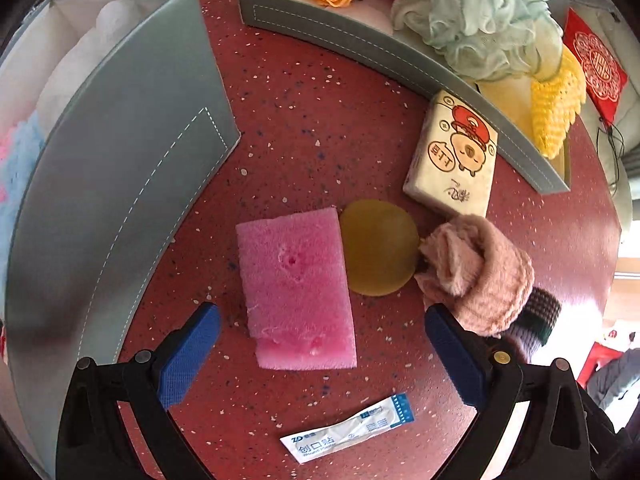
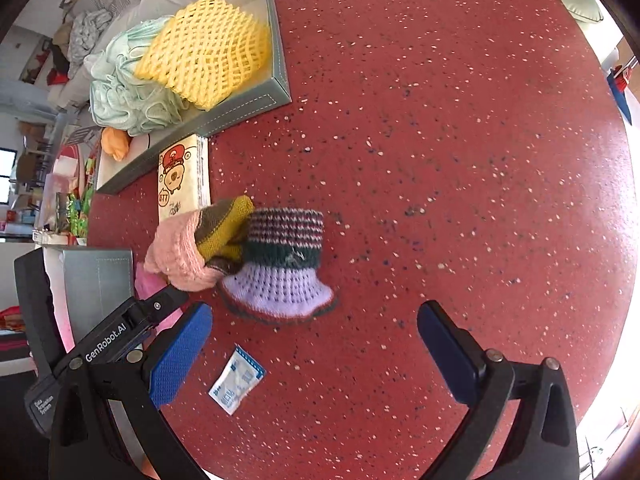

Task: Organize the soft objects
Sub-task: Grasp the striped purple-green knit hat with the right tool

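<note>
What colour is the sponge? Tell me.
Pink; the sponge shows best in the left wrist view.

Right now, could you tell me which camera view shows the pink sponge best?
The left wrist view: the pink sponge lies whole and unobstructed on the red table, between the open left tool's fingers. In the right wrist view only a pink sliver shows beside the socks.

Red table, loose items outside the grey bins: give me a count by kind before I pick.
Sponges: 2, pink sponge, round tan sponge
Knitted pieces: 3, pink knit, mustard knit, striped knit hat
Tissue pack: 1
Plaster sachet: 1
Total: 7
</note>
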A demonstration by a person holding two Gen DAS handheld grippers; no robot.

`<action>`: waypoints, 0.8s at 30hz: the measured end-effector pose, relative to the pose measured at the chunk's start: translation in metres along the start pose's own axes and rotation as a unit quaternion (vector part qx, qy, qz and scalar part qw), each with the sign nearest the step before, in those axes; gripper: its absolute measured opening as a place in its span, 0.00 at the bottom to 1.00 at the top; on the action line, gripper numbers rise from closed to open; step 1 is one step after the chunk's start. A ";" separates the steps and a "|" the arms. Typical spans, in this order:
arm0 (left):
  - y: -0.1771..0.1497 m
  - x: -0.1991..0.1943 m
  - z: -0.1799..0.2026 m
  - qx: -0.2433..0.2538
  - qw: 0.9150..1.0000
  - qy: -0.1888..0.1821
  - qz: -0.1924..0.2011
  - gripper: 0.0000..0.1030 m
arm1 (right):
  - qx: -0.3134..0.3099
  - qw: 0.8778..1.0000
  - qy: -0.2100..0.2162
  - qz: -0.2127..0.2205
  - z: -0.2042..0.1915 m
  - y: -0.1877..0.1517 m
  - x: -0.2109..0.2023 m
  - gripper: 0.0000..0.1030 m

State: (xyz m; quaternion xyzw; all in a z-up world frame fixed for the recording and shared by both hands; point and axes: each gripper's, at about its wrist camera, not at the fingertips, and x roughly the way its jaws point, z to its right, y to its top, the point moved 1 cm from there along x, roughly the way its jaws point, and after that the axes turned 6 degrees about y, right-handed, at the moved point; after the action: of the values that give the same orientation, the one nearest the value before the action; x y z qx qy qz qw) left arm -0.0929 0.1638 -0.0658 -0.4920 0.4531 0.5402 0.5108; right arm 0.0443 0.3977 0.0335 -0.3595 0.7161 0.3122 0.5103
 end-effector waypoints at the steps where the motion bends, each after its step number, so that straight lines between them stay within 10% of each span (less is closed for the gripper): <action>1: 0.003 0.003 -0.001 -0.008 1.000 0.000 -0.004 0.99 | 0.001 1.000 0.001 0.000 -0.001 0.004 0.005 1.00; 5: 0.011 0.011 -0.003 -0.021 1.000 0.010 -0.019 0.99 | 0.012 1.000 0.006 -0.010 -0.002 0.013 0.029 0.95; 8: 0.015 0.012 -0.002 -0.014 0.999 0.016 -0.027 0.99 | 0.026 0.999 0.029 -0.016 0.000 0.014 0.039 0.58; 11: 0.014 0.012 0.000 -0.008 1.000 0.008 -0.018 0.95 | 0.019 0.999 0.034 -0.023 -0.003 0.008 0.037 0.49; 18: -0.016 -0.002 0.022 0.112 0.992 0.055 0.027 0.51 | 0.011 0.999 0.035 -0.035 0.012 -0.015 0.023 0.48; 24: -0.059 -0.003 0.038 0.219 0.974 0.048 0.030 0.51 | 0.015 0.999 0.029 -0.042 0.035 -0.044 0.010 0.48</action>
State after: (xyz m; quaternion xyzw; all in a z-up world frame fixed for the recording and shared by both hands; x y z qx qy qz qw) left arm -0.0367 0.2052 -0.0585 -0.3797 0.5993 0.4184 0.5671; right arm 0.0967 0.4000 0.0108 -0.3903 0.7195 0.2691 0.5075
